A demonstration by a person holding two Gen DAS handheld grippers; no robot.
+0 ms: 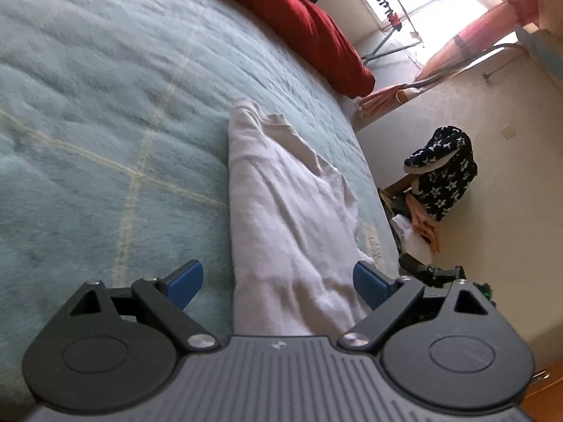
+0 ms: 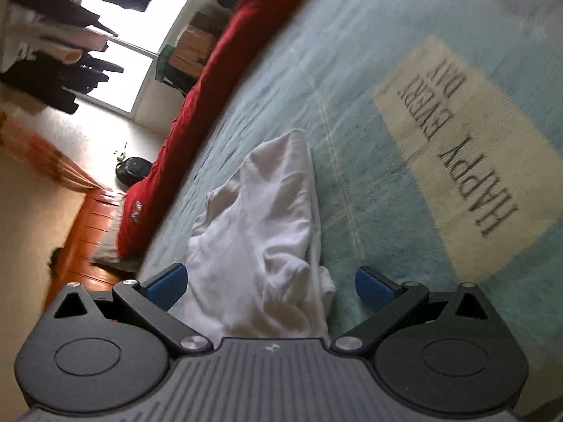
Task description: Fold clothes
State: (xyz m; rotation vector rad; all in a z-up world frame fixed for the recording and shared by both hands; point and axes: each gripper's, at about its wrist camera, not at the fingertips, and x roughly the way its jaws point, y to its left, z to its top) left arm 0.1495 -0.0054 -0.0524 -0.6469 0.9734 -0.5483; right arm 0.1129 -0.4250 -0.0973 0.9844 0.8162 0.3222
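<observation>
A white garment (image 1: 281, 204) lies folded lengthwise into a long strip on a pale green blanket (image 1: 105, 105) over a bed. My left gripper (image 1: 278, 283) is open, its blue pads spread to either side of the strip's near end, holding nothing. In the right wrist view the same white garment (image 2: 260, 232) lies rumpled on the blanket (image 2: 369, 112). My right gripper (image 2: 271, 286) is open too, its pads wide on both sides of the cloth's near end, empty.
A red quilt (image 1: 299, 24) lies along the far edge of the bed, also in the right wrist view (image 2: 197, 119). A star-patterned dark garment (image 1: 443, 172) and other clothes sit on the floor beside the bed. The blanket carries a cream "HAPPY EVERY DAY" panel (image 2: 468, 161).
</observation>
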